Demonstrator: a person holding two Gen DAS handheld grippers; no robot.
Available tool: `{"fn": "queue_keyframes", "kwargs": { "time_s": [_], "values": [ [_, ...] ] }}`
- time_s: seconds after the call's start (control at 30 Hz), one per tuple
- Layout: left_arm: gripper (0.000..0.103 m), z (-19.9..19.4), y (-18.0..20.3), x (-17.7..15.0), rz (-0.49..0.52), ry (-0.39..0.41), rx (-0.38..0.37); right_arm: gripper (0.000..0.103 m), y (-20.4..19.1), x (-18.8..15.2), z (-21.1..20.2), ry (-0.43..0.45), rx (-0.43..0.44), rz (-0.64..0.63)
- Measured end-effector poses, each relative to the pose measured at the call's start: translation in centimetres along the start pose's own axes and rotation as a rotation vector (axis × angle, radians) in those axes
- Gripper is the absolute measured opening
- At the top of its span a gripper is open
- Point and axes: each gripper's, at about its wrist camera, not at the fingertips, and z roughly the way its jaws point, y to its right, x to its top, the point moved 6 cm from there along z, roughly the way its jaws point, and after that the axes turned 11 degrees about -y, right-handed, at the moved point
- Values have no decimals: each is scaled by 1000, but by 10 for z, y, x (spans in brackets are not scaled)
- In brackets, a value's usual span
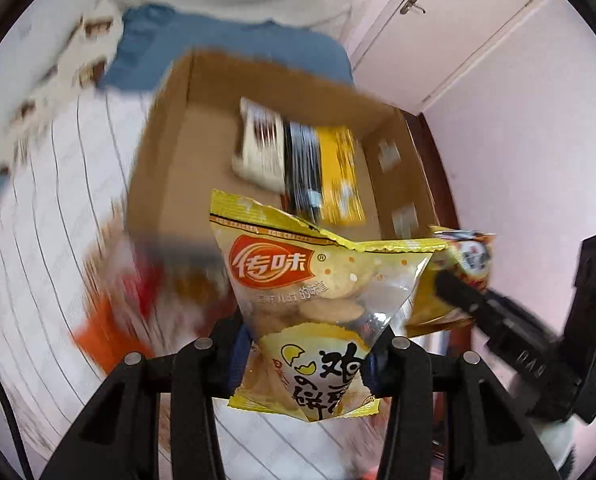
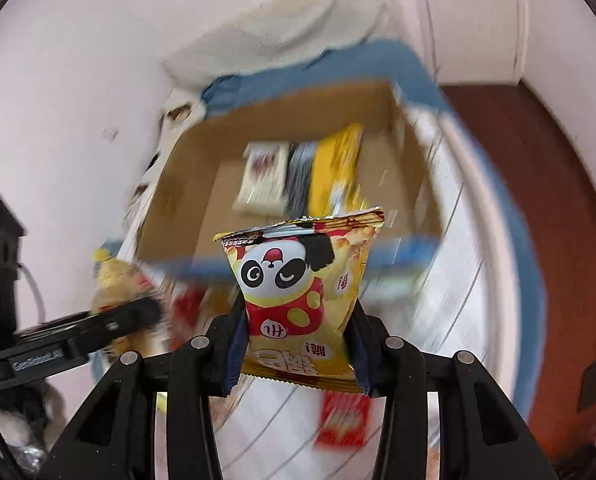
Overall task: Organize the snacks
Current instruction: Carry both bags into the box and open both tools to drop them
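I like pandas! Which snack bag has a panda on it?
The yellow bag pinched in the right gripper shows a panda. The left gripper's bag shows round crackers instead.

Both views are evenly and softly lit, without hard shadows. Heavy motion blur smears the cardboard box (image 1: 170, 152) and bedding, while the held packets stay sharp. Fisheye curvature bends the edges; black vignette rings each corner.

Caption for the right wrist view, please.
Right gripper holds a panda-print snack bag above the bed, cardboard box with three packets ahead.
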Motion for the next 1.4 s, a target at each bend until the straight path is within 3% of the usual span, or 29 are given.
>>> {"fn": "queue_keyframes", "kwargs": {
  "time_s": [0.17, 0.33, 0.5, 0.6, 0.63, 0.67, 0.73, 0.93, 1.1, 1.23, 1.4],
  "values": [
    [42, 20, -17, 83, 8, -26, 104, 46, 11, 79, 20, 2, -102, -9],
    [42, 55, -47, 142, -11, -94, 194, 46, 20, 134, 65, -69, -179, -9],
    [43, 91, -65, 175, -27, -148, 262, 46, 32, 151, 92, -127, -239, -5],
    [45, 108, -73, 187, -49, -191, 253, 48, 41, 154, 109, -176, -239, 25],
    [56, 111, -74, 190, -59, -201, 243, 58, 43, 156, 113, -179, -240, 35],
    [78, 115, -76, 194, -66, -208, 222, 79, 45, 157, 117, -180, -233, 39],
    [93, 114, -75, 198, -63, -194, 218, 91, 46, 160, 121, -180, -225, 47],
    [93, 105, -68, 201, -11, -102, 231, 97, 42, 151, 131, -201, -221, 27],
    [95, 101, -66, 189, -5, -93, 223, 97, 43, 138, 128, -194, -226, 41],
    [95, 95, -63, 175, -2, -75, 205, 97, 44, 124, 115, -173, -223, 46],
    [97, 71, -51, 153, 22, 18, 198, 98, 37, 111, 87, -127, -235, 18]
  ]
}}
